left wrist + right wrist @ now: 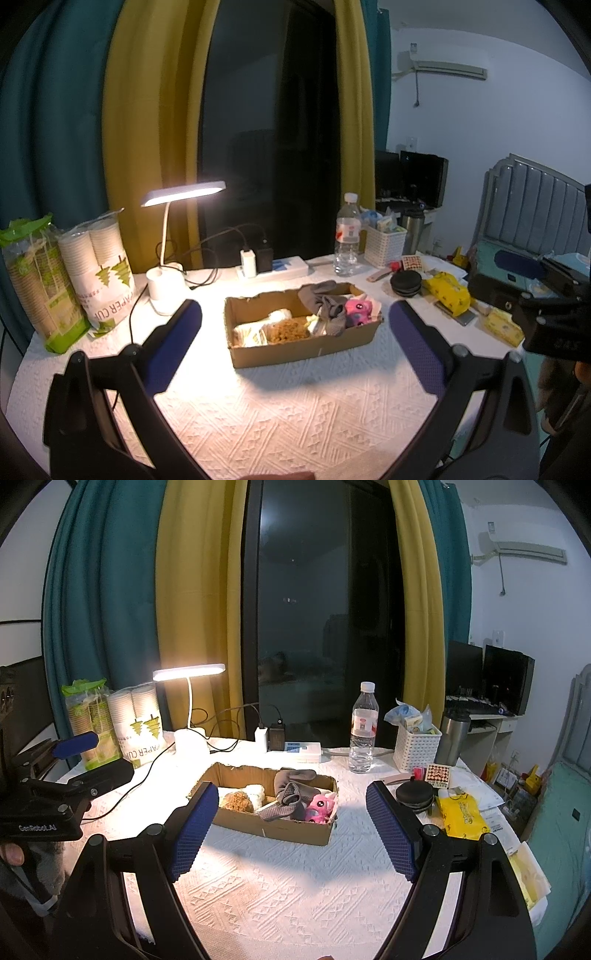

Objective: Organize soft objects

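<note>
Cardboard box (295, 827) already holds the pink plush (320, 806), grey socks (291, 794) and sponges; both my tongs (295, 347) (291, 834) gape wide, empty; nothing soft seems left outside.

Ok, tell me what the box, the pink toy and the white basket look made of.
Box: brown corrugated cardboard, matte, with ragged torn rims.
Pink toy: plush fabric, fuzzy, with shiny eyes, probably plastic.
White basket: likely moulded plastic, going by its regular lattice of holes.

Bench cover (280, 893): white embossed cloth, matt. Cardboard box (295, 830): raw brown, torn rim. Pink toy (320, 806): plush. Water bottle (364, 731): clear glossy plastic. Claw pads (391, 834): blue, knurled rubber. Basket (415, 751): white woven plastic.
</note>
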Demonstrator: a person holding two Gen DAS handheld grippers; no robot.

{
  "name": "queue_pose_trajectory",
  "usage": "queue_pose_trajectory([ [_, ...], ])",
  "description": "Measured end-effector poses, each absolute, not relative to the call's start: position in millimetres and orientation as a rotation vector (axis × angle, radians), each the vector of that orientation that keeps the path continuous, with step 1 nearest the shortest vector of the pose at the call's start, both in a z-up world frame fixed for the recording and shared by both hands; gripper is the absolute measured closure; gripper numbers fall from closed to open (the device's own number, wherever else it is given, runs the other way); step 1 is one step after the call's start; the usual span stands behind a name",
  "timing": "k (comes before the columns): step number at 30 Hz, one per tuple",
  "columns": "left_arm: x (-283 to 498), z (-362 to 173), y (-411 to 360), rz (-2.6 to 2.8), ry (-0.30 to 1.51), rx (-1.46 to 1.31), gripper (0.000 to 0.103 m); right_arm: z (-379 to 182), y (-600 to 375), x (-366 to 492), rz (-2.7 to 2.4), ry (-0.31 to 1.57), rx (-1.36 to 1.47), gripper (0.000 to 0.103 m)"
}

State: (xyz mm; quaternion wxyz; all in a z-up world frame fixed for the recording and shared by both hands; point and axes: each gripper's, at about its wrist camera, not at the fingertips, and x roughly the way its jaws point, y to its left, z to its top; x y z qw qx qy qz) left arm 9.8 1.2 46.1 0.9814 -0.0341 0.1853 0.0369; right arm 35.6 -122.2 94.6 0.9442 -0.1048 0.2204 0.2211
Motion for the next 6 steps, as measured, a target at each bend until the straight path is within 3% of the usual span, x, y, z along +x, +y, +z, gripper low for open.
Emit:
queue_pose_trajectory([
  [6, 22, 45, -1, 0.057, 0.375, -0.048, 0.001, 88, -121, 41, 0.449, 0.463, -0.21, 0.018],
])
